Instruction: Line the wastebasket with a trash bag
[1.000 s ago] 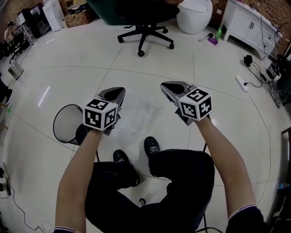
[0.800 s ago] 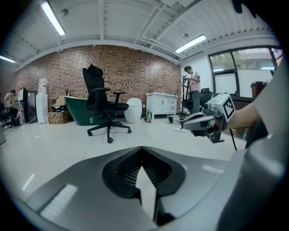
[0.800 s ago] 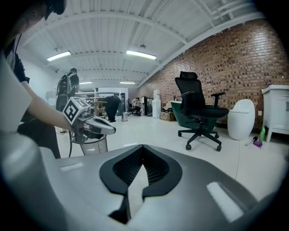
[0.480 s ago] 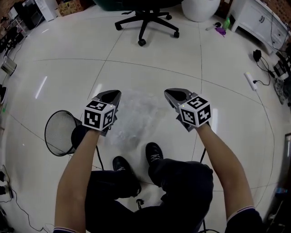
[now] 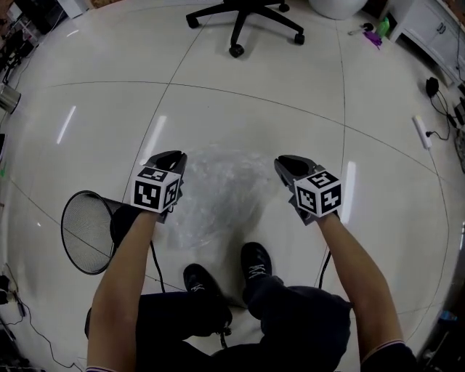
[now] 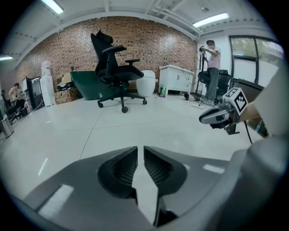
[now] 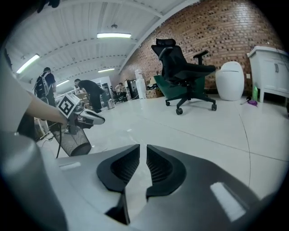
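Note:
A clear, crinkled trash bag [image 5: 218, 192] hangs spread low over the floor between my two grippers, just ahead of the person's shoes. My left gripper [image 5: 168, 158] is at the bag's left edge and its jaws are opening to a narrow slit. At the right edge, my right gripper [image 5: 289, 163] is opening too. In the gripper views no film shows between the left jaws [image 6: 140, 151] or the right jaws [image 7: 143, 149]. The black mesh wastebasket [image 5: 87, 232] stands on the floor left of my left arm, apart from the bag, and shows again in the right gripper view [image 7: 72, 140].
A black office chair [image 5: 247, 18] stands farther ahead on the white tiled floor. The person's black shoes [image 5: 258, 261] are just behind the bag. A power strip [image 5: 422, 131] with cables lies at the right. Other people stand far off by the walls.
Both grippers have sunk toward the floor, and the bag has come down with them and spread wider. The wastebasket sits further left and lower in the head view.

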`<control>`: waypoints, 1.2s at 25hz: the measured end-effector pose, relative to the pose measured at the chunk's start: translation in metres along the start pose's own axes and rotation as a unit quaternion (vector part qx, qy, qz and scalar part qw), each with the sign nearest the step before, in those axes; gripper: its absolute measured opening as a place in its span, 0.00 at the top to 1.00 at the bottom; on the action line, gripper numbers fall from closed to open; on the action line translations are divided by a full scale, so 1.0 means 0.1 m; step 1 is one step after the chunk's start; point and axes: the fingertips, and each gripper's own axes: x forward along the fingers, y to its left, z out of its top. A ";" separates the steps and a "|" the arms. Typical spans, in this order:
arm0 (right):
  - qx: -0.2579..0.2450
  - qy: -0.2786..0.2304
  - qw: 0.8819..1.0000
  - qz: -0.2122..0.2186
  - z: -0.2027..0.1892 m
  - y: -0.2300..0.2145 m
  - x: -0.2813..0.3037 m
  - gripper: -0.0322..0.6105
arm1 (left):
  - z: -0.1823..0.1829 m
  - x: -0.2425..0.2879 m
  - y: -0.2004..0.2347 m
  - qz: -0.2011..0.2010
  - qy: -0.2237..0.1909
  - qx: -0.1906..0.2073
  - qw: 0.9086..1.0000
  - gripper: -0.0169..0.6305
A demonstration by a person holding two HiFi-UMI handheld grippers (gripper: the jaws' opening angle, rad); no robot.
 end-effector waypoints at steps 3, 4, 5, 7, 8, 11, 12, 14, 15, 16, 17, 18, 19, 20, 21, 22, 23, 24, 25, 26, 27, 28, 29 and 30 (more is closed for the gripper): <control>0.015 0.015 1.000 -0.007 -0.20 -0.11 0.19 0.83 | -0.15 0.19 0.14 -0.001 0.020 0.000 1.000 0.85; 0.018 0.018 1.000 -0.008 -0.25 -0.14 0.25 0.82 | -0.19 0.25 0.19 0.000 0.025 0.002 1.000 0.82; 0.022 0.019 1.000 -0.010 -0.30 -0.17 0.32 0.81 | -0.22 0.32 0.22 0.000 0.030 0.004 1.000 0.78; 0.032 0.020 0.999 -0.013 -0.36 -0.23 0.43 0.77 | -0.27 0.44 0.25 -0.003 0.039 0.003 0.999 0.73; 0.037 0.021 0.999 -0.013 -0.38 -0.26 0.48 0.75 | -0.29 0.49 0.26 -0.006 0.041 -0.001 0.999 0.70; 0.053 0.027 0.998 -0.004 -0.45 -0.34 0.61 0.65 | -0.27 0.62 0.25 -0.025 0.037 -0.018 0.999 0.59; 0.059 0.030 0.998 0.000 -0.48 -0.36 0.65 0.64 | -0.26 0.66 0.23 -0.035 0.036 -0.019 0.999 0.53; 0.070 0.037 0.997 0.010 -0.54 -0.38 0.71 0.60 | -0.24 0.75 0.18 -0.055 0.041 -0.015 0.998 0.46; 0.075 0.041 0.996 0.016 -0.58 -0.37 0.74 0.59 | -0.25 0.79 0.15 -0.065 0.047 -0.012 0.997 0.45; 0.079 0.044 0.996 0.021 -0.61 -0.36 0.77 0.58 | -0.26 0.83 0.13 -0.075 0.055 -0.009 0.996 0.44; 0.083 0.047 0.995 0.026 -0.64 -0.33 0.79 0.58 | -0.28 0.87 0.12 -0.085 0.063 -0.007 0.994 0.44; 0.086 0.051 0.995 0.032 -0.68 -0.30 0.82 0.58 | -0.29 0.90 0.11 -0.094 0.071 -0.005 0.993 0.44; 0.088 0.055 0.994 0.036 -0.71 -0.28 0.84 0.58 | -0.32 0.93 0.11 -0.101 0.079 -0.005 0.992 0.44; 0.090 0.059 0.993 0.040 -0.75 -0.25 0.87 0.58 | -0.35 0.96 0.11 -0.107 0.087 -0.005 0.990 0.44; 0.090 0.064 0.993 0.043 -0.78 -0.24 0.89 0.58 | -0.38 0.98 0.12 -0.109 0.095 -0.006 0.989 0.45; 0.089 0.069 0.993 0.043 -0.81 -0.24 0.91 0.59 | -0.41 1.00 0.13 -0.108 0.103 -0.006 0.989 0.46; 0.086 0.073 0.993 0.043 -0.83 -0.24 0.92 0.61 | -0.44 1.02 0.15 -0.105 0.108 -0.005 0.989 0.47; 0.080 0.077 0.993 0.042 -0.85 -0.24 0.93 0.69 | -0.46 1.03 0.16 -0.100 0.112 -0.004 0.989 0.54; 0.073 0.080 0.993 0.040 -0.85 -0.24 0.94 0.74 | -0.47 1.02 0.17 -0.097 0.113 -0.002 0.989 0.64; 0.065 0.081 0.994 0.039 -0.85 -0.24 0.94 0.80 | -0.48 1.02 0.17 -0.095 0.113 0.001 0.989 0.74; 0.058 0.082 0.994 0.037 -0.84 -0.24 0.94 0.85 | -0.48 1.01 0.16 -0.093 0.111 0.002 0.989 0.84; 0.051 0.081 0.995 0.036 -0.83 -0.23 0.94 0.89 | -0.48 1.00 0.16 -0.093 0.109 0.002 0.990 0.92; 0.044 0.080 0.995 0.035 -0.82 -0.22 0.95 0.93 | -0.48 0.99 0.15 -0.092 0.105 0.002 0.990 0.95; 0.039 0.079 0.995 0.035 -0.80 -0.21 0.95 0.95 | -0.47 0.97 0.14 -0.091 0.102 0.002 0.991 0.95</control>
